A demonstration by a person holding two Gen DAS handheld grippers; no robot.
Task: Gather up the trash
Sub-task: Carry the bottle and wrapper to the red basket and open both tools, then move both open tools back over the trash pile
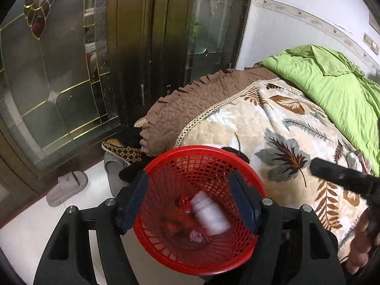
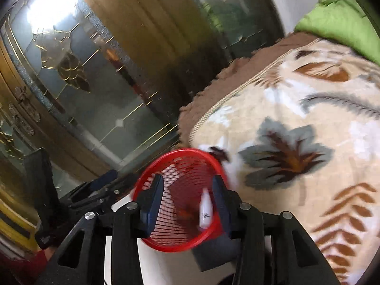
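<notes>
A red mesh basket stands on the white floor against the bed. Inside it a white bottle shows blurred, with a red wrapper and a pink crumpled scrap beside it. My left gripper hovers over the basket, open, nothing between its blue pads. My right gripper is also open above the basket; the bottle is just inside its right finger, free of both pads. In the left wrist view the right gripper appears as a black bar over the blanket.
The bed carries a leaf-patterned blanket, a brown quilted cover and a green duvet. Grey slippers and a patterned shoe lie on the floor. Glass-panelled wooden doors stand behind. A small pale item rests on the blanket.
</notes>
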